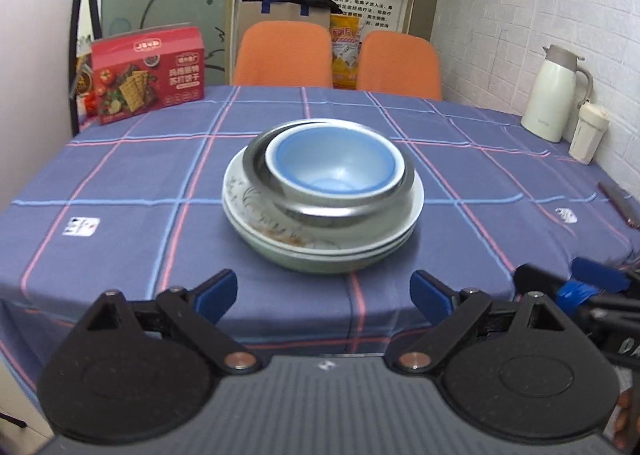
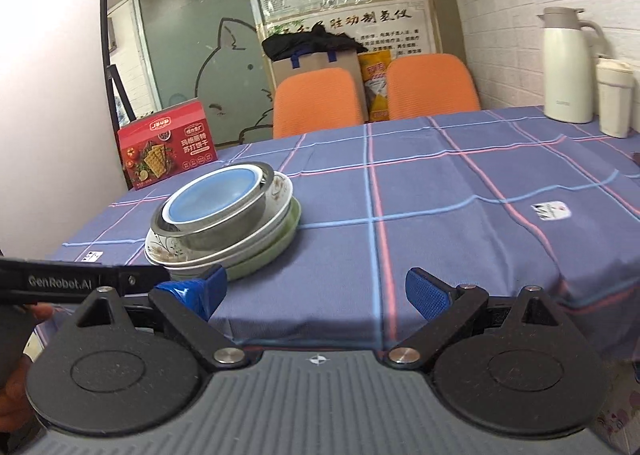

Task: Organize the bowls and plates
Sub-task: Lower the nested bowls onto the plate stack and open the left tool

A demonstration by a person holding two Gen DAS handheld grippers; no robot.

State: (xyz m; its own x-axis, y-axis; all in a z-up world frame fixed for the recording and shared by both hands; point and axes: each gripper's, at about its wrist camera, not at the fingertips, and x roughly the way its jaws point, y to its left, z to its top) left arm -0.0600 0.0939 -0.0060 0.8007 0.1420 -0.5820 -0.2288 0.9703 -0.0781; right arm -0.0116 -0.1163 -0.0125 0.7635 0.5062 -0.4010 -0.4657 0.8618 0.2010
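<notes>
Blue checked cloth [image 1: 120, 175] was spread over the table, and the dishes were stacked near its middle. A green plate [image 1: 320, 261] was set at the bottom, a white flowered dish [image 1: 248, 199] upon it, then a steel bowl [image 1: 332, 211], with a blue bowl [image 1: 334, 167] nested inside. The left gripper [image 1: 323, 291] and right gripper [image 2: 316, 291] were held released and empty, short of the stack, at the table's near edge.

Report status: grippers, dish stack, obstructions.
Left hand-held gripper open, empty. Right hand-held gripper open, empty. Blue bowl nested in steel bowl atop stacked plates. Nothing blocking.
</notes>
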